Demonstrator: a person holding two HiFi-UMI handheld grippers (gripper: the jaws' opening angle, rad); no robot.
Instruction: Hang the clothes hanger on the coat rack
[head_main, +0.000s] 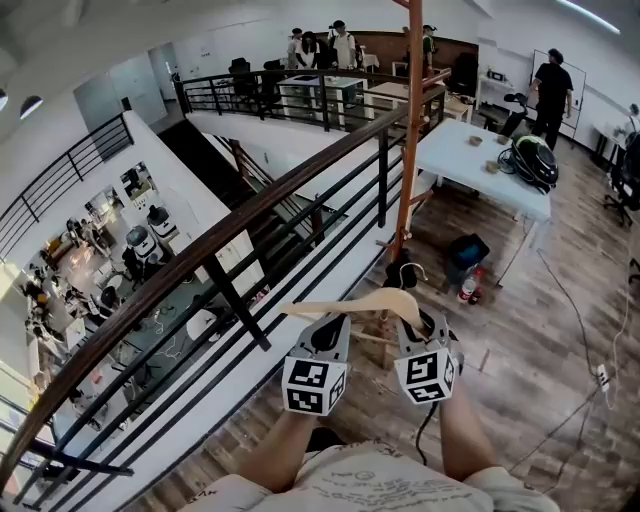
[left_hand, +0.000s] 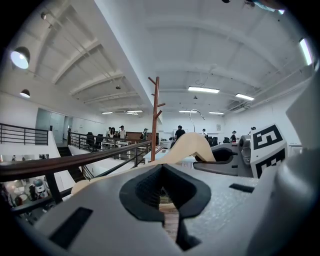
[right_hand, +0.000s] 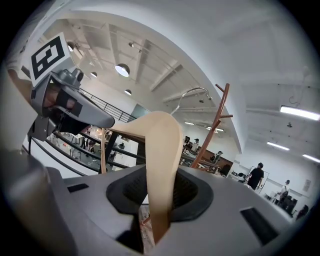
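A pale wooden clothes hanger (head_main: 352, 300) with a metal hook (head_main: 406, 270) is held level in front of me, just short of the foot of the brown coat rack (head_main: 412, 130). My left gripper (head_main: 325, 335) grips the hanger's left side, though its pads are mostly hidden. My right gripper (head_main: 425, 330) is shut on the right arm. In the right gripper view the hanger's arm (right_hand: 160, 165) runs straight down between the jaws of the right gripper (right_hand: 160, 200), with the rack (right_hand: 212, 130) beyond. The left gripper view shows the hanger (left_hand: 190, 145) above the left gripper (left_hand: 165, 200), and the rack (left_hand: 155, 120) ahead.
A black railing with a wooden top rail (head_main: 250, 215) runs diagonally on my left, over a drop to the lower floor. A white table (head_main: 480, 165) with a dark bag (head_main: 530, 160) stands right of the rack. Another dark bag (head_main: 467, 250) lies on the floor. People stand far back.
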